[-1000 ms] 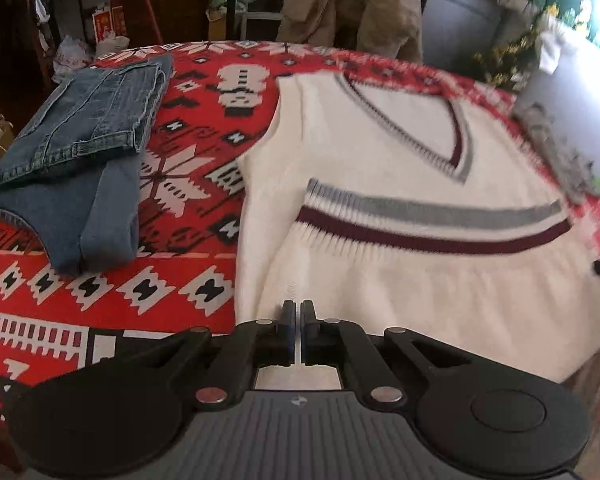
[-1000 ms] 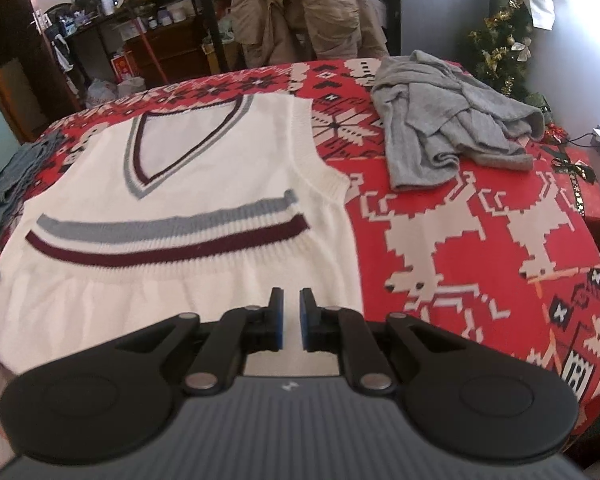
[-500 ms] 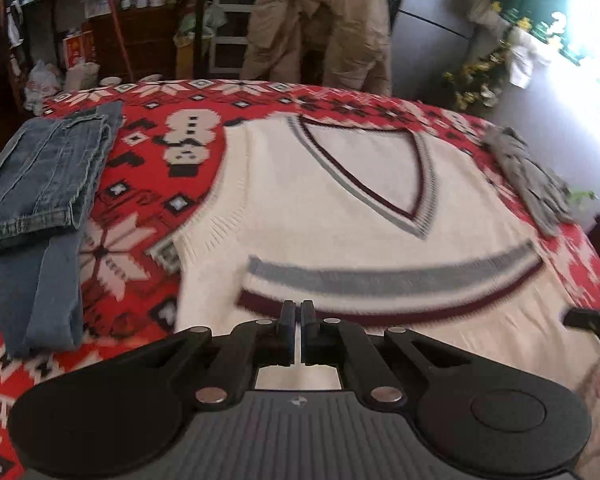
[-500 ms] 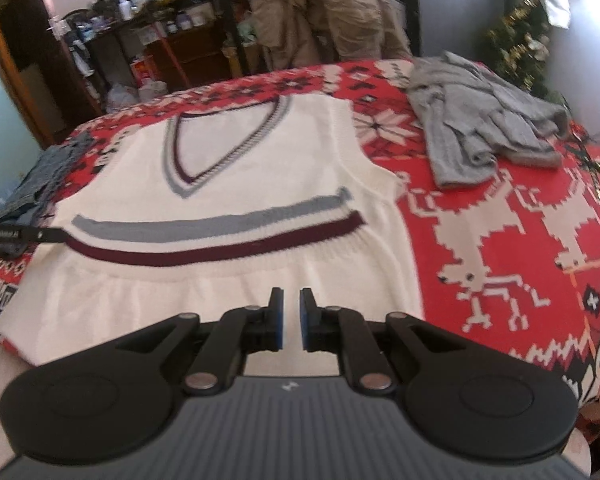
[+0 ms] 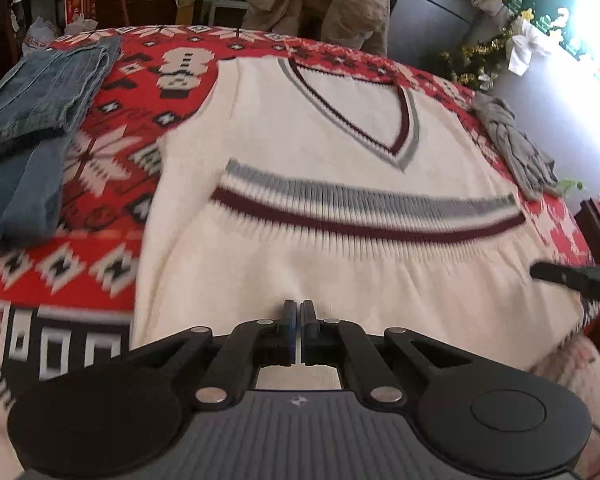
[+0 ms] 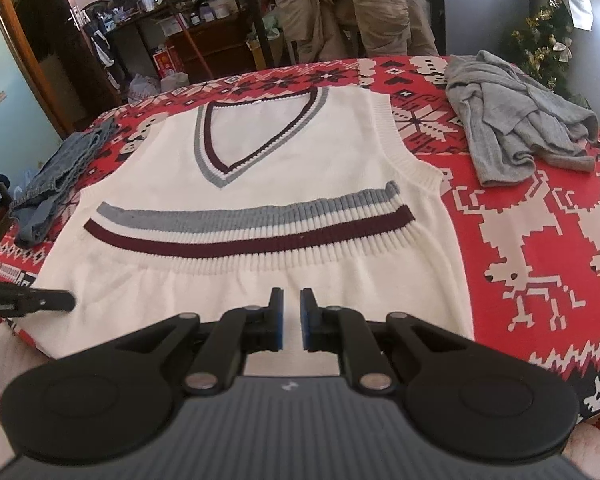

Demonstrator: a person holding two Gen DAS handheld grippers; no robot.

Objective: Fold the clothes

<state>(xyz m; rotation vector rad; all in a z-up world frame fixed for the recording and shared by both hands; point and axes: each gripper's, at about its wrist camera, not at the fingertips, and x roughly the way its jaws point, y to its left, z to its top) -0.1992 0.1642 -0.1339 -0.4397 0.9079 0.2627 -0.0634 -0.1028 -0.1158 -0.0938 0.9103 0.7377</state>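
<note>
Red blanket (image 6: 540,248) with white deer and snowflake shapes covers the flat top where all the clothes lie. Closest to the left gripper (image 5: 296,322), right under its tips, is the bottom edge of a white vest (image 5: 324,132). The left gripper's two fingers are almost shut, with only a thin slit between them, and I cannot tell if any cloth is pinched there. The right gripper (image 6: 291,312) hangs over the same bottom edge, further along it, with a small gap between its fingers and nothing held in it. The vest has its lower part turned up, so the striped hem band (image 6: 244,228) lies across the chest, below the V neck. That looks like one fold made, and I think side folds could still come. Off to the left of the left gripper lie blue jeans (image 5: 36,136), folded into a neat stack. Off to the right of the right gripper, and further away, a grey top (image 6: 516,128) lies in a crumpled heap, so it looks like it needs folding. Count: one vest, one pair of jeans, one grey top, two grippers. Far behind the blanket, a tan coat (image 6: 352,8) hangs over a chair.
</note>
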